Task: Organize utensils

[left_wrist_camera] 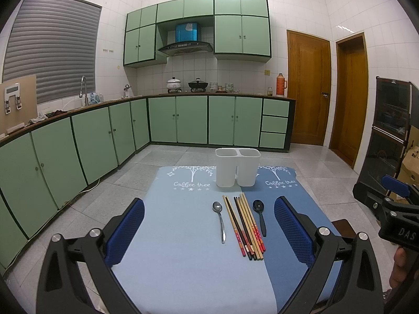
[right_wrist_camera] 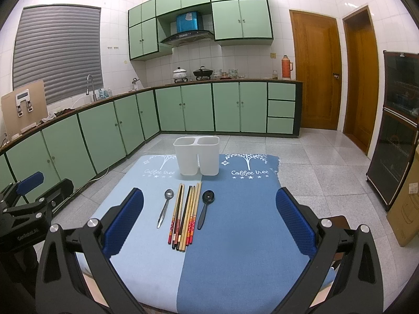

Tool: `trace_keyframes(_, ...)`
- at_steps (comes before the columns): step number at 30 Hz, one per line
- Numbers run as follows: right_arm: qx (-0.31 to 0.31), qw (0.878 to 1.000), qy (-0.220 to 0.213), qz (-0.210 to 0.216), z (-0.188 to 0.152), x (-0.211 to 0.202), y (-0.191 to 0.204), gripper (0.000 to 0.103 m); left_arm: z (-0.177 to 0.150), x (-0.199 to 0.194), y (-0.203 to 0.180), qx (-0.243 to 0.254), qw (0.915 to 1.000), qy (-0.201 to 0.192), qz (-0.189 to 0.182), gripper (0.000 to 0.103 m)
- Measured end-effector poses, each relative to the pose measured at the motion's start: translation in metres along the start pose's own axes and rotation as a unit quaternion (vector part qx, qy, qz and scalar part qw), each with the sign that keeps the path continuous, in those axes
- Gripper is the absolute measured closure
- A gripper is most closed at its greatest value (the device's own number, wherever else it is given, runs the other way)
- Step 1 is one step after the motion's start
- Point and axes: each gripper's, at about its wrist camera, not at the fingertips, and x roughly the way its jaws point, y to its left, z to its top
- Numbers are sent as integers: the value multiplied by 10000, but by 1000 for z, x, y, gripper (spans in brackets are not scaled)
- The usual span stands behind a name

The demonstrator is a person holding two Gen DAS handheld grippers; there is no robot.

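Chopsticks (left_wrist_camera: 244, 225) lie bundled on the worktop (left_wrist_camera: 170, 235) between a steel spoon (left_wrist_camera: 219, 219) and black spoon (left_wrist_camera: 259, 216), long axes pointing toward the white holder (left_wrist_camera: 237, 167); both the left tool (left_wrist_camera: 209, 233) and right tool (right_wrist_camera: 209, 222) gape wide, empty, just short of them

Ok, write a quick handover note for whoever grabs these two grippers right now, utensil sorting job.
Left gripper: open, empty, held above the near edge of the mat.
Right gripper: open, empty, alongside it.
White two-compartment holder: upright at the far end of the blue mat; no utensils visible in it.
Lying flat on the mat in a row: metal spoon, bundle of chopsticks, black spoon.
Done: nothing yet.
Left: move both spoons and all chopsticks into the holder.
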Motion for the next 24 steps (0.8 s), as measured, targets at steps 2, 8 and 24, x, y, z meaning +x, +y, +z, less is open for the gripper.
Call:
trace_keyframes(2, 2, 10000, 1, 3, 0, 0, 0, 5, 0, 0, 0, 2, 10000, 2, -4, 6)
trace_keyframes(8, 2, 10000, 30, -15, 1, -1, -12, 5, 0, 0, 3, 10, 10000, 21, 0, 6)
trace_keyframes(24, -19, 9971, 715, -249, 0, 112, -33, 5, 1, 105, 31, 96, 9959, 818, 376, 6)
